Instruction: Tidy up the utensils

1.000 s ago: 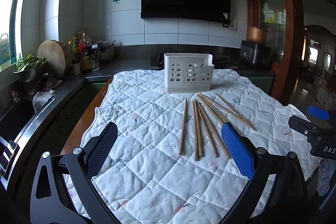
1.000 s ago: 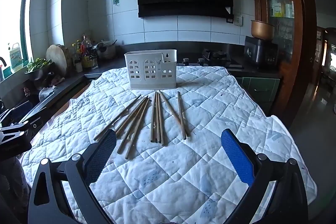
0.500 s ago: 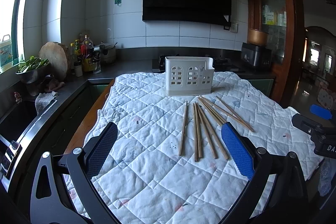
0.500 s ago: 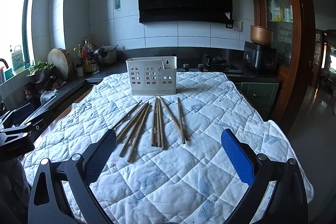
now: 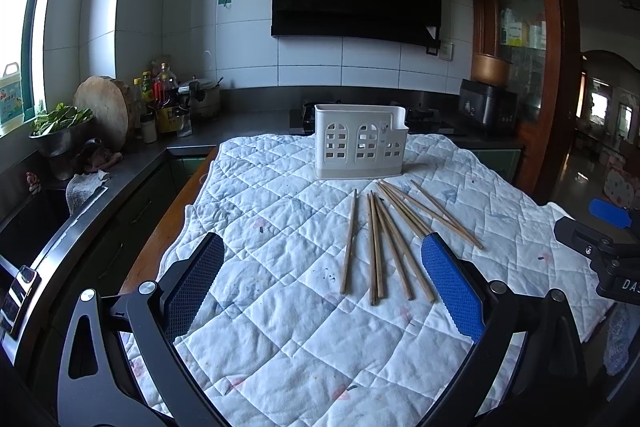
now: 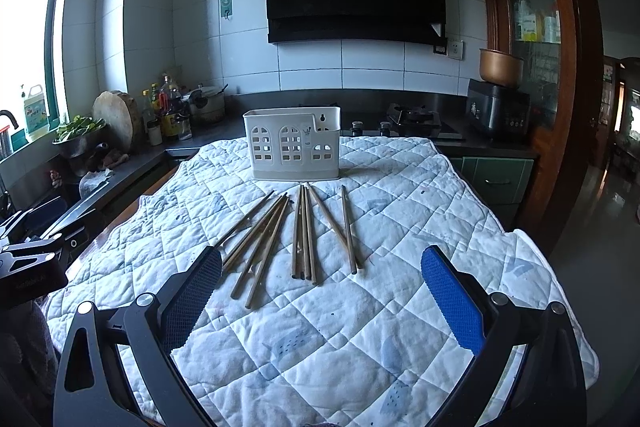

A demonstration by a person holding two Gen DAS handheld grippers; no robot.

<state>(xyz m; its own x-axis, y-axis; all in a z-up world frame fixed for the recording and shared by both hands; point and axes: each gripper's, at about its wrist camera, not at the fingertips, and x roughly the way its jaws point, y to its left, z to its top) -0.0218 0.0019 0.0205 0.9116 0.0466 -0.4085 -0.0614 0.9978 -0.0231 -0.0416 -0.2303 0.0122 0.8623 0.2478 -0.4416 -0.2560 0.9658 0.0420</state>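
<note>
Nearest in each wrist view, both sets of jaws are seen spread wide with nothing between the blue pads: the left gripper (image 5: 322,287) is held over the near left part of the quilted cloth (image 5: 280,347), and the right gripper (image 6: 322,291) over the near middle, neither touching anything

Just beyond the pads, the wooden chopsticks (image 6: 304,235) are laid loose on the cloth in a rough fan, their far ends drawn together toward the holder and their near ends splayed apart. In the right wrist view a left cluster is slanted, a middle bunch is packed side by side and partly overlapping, and two more at the right are crossed near their near ends. None has yet been lifted, so the step in hand is judged to be the first pick

A good pick is best made on an outlying stick, where the pads can be lowered on either side without its neighbours being disturbed; the single stick at the left of the fan in the left wrist view (image 5: 349,241) is the most isolated. The jaws should be set across the shaft, toward one end, so that the stick can afterwards be tipped upright

Farther off, the white slotted utensil holder (image 6: 294,149) is stood upright on the cloth with its top open, just beyond the far tips; the stick is to be lowered end-first into it, and gently, since so light a holder is likely to be pushed or tipped
</note>
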